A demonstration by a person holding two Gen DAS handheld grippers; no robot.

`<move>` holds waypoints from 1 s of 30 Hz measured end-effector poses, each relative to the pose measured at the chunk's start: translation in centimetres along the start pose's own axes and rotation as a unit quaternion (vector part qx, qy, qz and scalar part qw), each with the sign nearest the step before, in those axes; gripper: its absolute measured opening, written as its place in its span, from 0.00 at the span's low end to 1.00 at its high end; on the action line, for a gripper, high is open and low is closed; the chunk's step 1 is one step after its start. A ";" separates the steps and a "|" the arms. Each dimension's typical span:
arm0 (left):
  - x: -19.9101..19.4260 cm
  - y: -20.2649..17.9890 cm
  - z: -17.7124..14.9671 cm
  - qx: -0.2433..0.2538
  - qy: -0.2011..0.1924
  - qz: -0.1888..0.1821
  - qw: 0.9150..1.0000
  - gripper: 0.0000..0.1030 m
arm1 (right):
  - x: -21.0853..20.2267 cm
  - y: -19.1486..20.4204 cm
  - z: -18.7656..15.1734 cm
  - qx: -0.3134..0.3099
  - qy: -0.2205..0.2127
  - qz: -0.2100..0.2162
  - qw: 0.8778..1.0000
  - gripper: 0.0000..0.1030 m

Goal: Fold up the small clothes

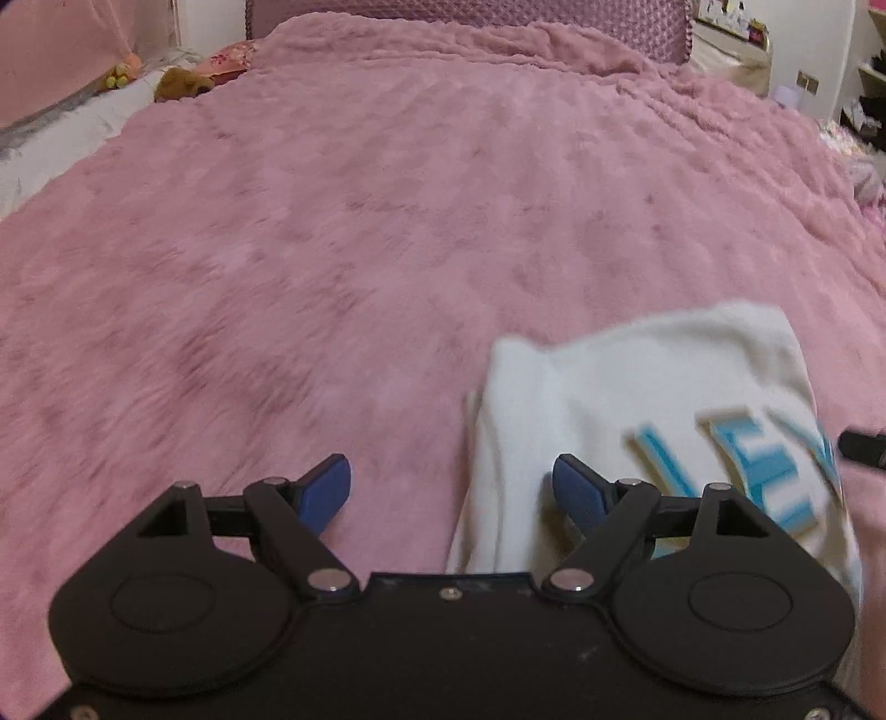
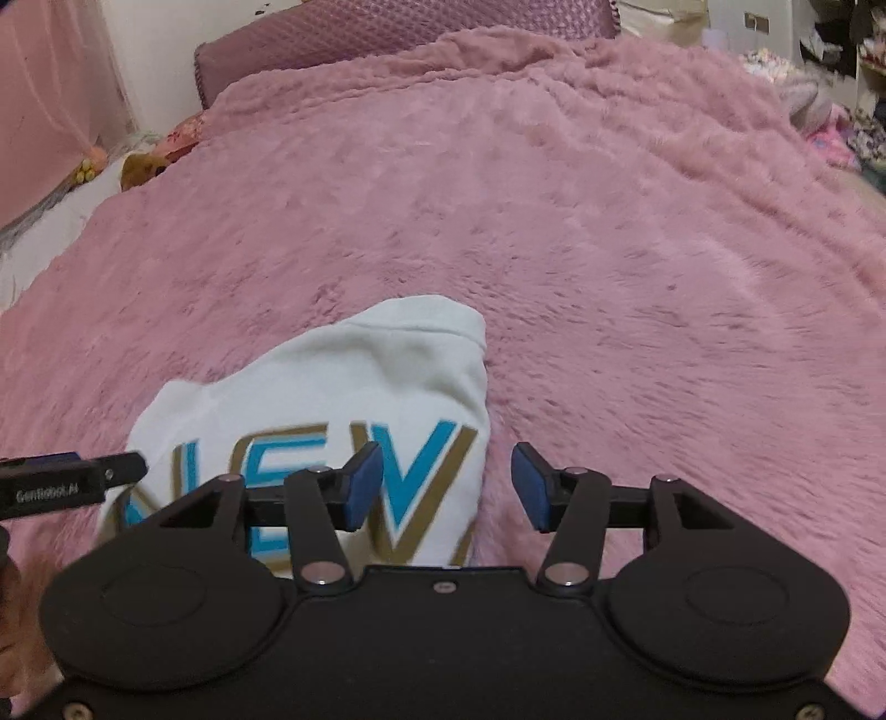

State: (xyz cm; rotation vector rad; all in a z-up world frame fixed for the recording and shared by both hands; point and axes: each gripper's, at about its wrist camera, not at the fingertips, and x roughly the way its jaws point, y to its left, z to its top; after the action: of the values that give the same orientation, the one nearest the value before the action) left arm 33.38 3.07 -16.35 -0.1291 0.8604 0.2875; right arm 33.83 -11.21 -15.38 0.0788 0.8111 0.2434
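Note:
A white folded garment (image 1: 637, 399) with blue and gold letters lies on the pink fluffy blanket (image 1: 360, 232). My left gripper (image 1: 451, 490) is open over the garment's left edge, its right finger above the white cloth and nothing held. In the right wrist view the same garment (image 2: 354, 376) shows the letters "NEW". My right gripper (image 2: 446, 487) is open over the garment's right edge, left finger above the print, right finger above the blanket (image 2: 637, 249). The left gripper's tip (image 2: 72, 479) enters that view from the left.
A purple headboard cushion (image 2: 387, 33) stands at the far end of the bed. Stuffed toys (image 1: 183, 83) and a floral pillow (image 1: 230, 58) sit at the far left. Shelves and clutter (image 2: 830, 72) fill the far right. Pink blanket spreads wide beyond the garment.

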 end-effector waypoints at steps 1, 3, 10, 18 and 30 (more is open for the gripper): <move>-0.8 0.3 -1.0 0.001 0.004 0.009 1.000 0.80 | -0.9 0.1 -0.3 -0.002 -0.001 0.000 1.000 0.49; -1.9 1.3 -2.5 -0.006 0.018 0.001 1.000 0.80 | -2.8 0.2 -1.4 -0.007 -0.002 0.000 1.000 0.60; -1.9 2.9 -6.5 -0.013 0.078 -0.070 0.994 0.82 | -3.3 0.1 -7.5 -0.010 0.047 0.024 0.999 0.68; -0.9 3.9 -6.8 -0.056 0.080 -0.110 0.989 0.82 | -2.3 -0.4 -7.3 0.015 0.057 0.041 0.997 0.71; 0.0 0.2 -6.2 0.004 0.022 -0.090 0.996 0.68 | 0.1 1.7 -7.7 0.004 0.029 0.075 0.997 0.47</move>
State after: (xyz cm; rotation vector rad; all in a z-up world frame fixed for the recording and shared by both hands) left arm 28.78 1.85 -20.33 -0.2046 0.8870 0.1130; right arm 28.05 -9.75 -20.48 0.1409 0.8645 0.3845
